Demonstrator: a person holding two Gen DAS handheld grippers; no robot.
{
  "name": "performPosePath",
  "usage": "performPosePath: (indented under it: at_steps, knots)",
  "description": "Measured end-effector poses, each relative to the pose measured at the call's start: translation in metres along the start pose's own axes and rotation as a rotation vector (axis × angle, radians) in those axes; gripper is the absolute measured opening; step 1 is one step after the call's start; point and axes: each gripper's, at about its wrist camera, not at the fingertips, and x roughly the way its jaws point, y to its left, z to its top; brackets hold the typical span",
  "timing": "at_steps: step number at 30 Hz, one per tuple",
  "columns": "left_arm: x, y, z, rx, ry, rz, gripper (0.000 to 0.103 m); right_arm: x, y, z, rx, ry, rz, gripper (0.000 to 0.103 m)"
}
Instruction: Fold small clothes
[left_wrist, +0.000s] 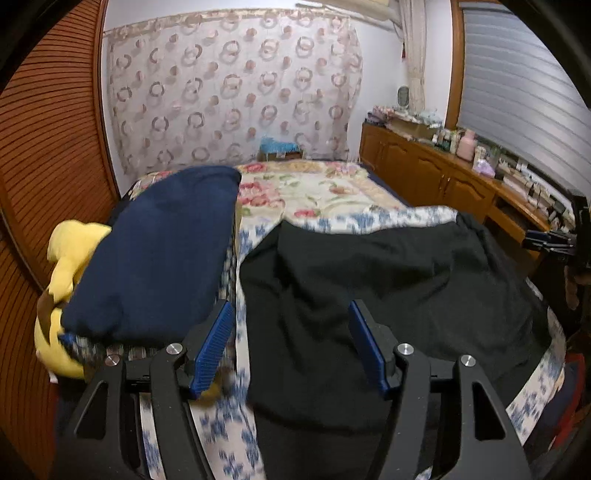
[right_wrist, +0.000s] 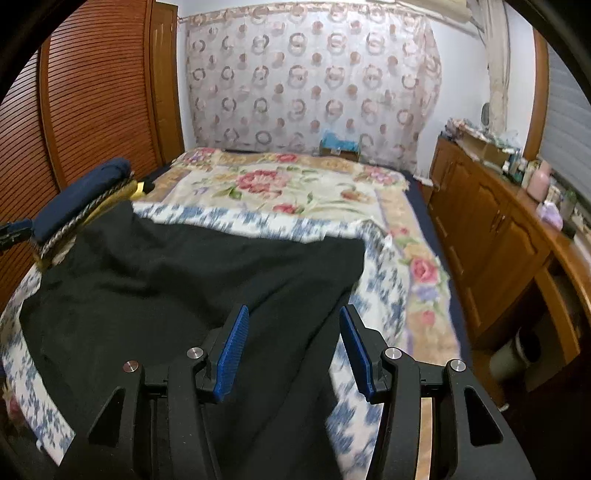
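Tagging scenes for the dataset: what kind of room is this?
A home bedroom, most likely: a bed with a floral bedspread, a wooden sideboard cluttered with toiletries along the window side, and a patterned curtain behind the bed.

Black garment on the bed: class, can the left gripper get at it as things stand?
Probably yes. The left gripper is open just above the black garment, and nothing lies between its fingers and the cloth.

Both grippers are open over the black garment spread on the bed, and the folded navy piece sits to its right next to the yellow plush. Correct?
Not quite. The folded navy piece lies to the left of the black garment, not its right; the left wrist view shows it beside the yellow plush. The rest holds: left gripper and right gripper are both open over the black garment.
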Motion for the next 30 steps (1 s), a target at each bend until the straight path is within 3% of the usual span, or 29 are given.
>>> performPosePath:
  at_steps: [8,21,30]
  knots:
    - [0.012,-0.013,-0.036,0.013,0.072,0.024,0.066,0.002,-0.009,-0.022,0.014,0.065,0.036,0.053]
    - [0.021,-0.013,-0.051,0.002,0.107,0.037,0.066,0.002,-0.026,-0.026,0.037,0.117,0.046,0.053]
    - [0.032,-0.011,-0.059,-0.015,0.142,0.052,0.066,0.003,-0.013,-0.036,0.043,0.11,0.041,0.053]
